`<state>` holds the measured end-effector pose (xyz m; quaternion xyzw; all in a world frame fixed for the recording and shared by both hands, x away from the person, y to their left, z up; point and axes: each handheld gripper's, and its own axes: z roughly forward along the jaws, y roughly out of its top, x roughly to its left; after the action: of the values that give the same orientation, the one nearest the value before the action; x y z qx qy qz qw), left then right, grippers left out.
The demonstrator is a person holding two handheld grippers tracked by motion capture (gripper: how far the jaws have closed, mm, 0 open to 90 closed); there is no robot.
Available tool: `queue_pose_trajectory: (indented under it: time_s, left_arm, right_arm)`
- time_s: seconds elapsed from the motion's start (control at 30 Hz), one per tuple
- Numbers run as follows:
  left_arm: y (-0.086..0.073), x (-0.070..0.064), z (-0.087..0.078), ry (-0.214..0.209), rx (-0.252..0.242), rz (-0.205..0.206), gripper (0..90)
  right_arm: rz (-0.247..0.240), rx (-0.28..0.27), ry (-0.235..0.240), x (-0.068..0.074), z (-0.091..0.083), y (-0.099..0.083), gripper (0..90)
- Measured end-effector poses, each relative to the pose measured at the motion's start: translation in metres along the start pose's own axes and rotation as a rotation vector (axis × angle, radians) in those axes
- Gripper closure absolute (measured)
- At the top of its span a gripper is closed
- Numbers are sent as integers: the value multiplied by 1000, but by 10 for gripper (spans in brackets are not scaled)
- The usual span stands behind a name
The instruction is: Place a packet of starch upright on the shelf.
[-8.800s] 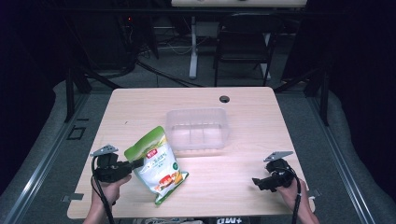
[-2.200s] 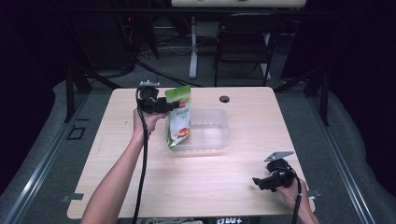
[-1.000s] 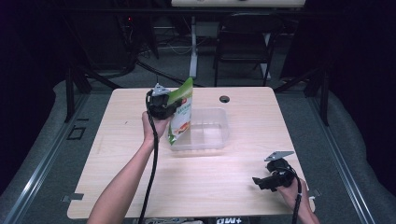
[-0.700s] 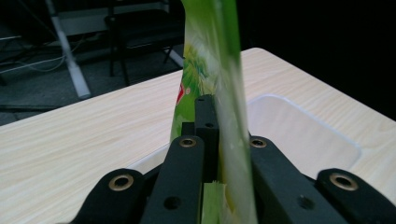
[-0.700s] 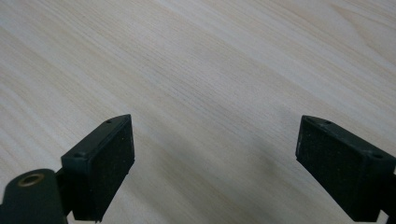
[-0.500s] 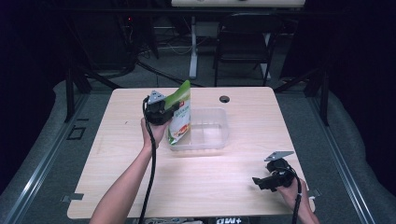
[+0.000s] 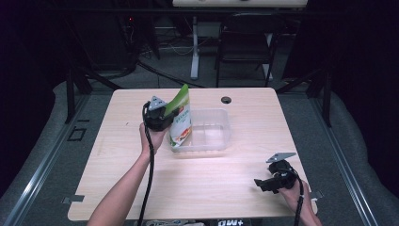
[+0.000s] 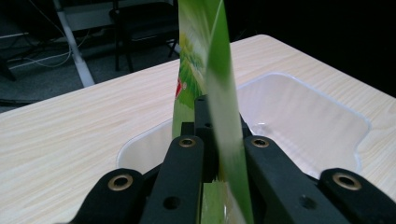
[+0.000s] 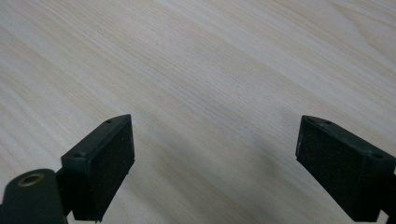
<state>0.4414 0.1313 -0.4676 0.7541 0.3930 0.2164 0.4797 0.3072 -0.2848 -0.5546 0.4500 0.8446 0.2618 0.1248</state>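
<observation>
Left hand-held black gripper (image 7: 165,114) clamped on the upper part of a green and white printed foil snack pouch (image 7: 181,122), jaws pinched tight on the flattened film as seen in the left gripper view (image 8: 212,140). Pouch held upright and slightly tilted, bottom end dipping inside the near-left corner of the clear rectangular plastic tub (image 7: 221,129), top edge rising well above the tub rim. Cannot tell whether the base already touches the tub floor.

Relative to the tub: left gripper just beside its left wall, hand (image 7: 151,137) beneath; right black gripper (image 7: 268,182) well apart, toward the near right, resting low over the pale wooden table (image 7: 235,183). Jaws of that one spread wide with nothing between, bare wood grain beyond the pads (image 9: 112,163). Small dark round grommet (image 7: 226,100) just behind the tub's far rim.

Likely handling, judged from looks: light, soft, crinkly bag, glossy film probably slippery, contents perhaps loose and crushable. Sealed flat band near the top the sensible place to grip, stiff enough to hang from and free of the contents; squeezing the bulging middle liable to crush or let slide. Expected to flop sideways once released, with the tub wall as the natural stop.
</observation>
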Motion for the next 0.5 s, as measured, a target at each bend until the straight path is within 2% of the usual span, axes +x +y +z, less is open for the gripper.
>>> queue_pose_trajectory:
  time_s: [0.43, 0.5]
  left_arm:
    - [-7, 18, -3, 21, 22, -60, 889]
    - [-8, 18, -3, 39, 22, -61, 888]
  right_arm:
    - [-1, 1, -3, 0, 1, 0, 110]
    - [-1, 1, -2, 0, 1, 0, 110]
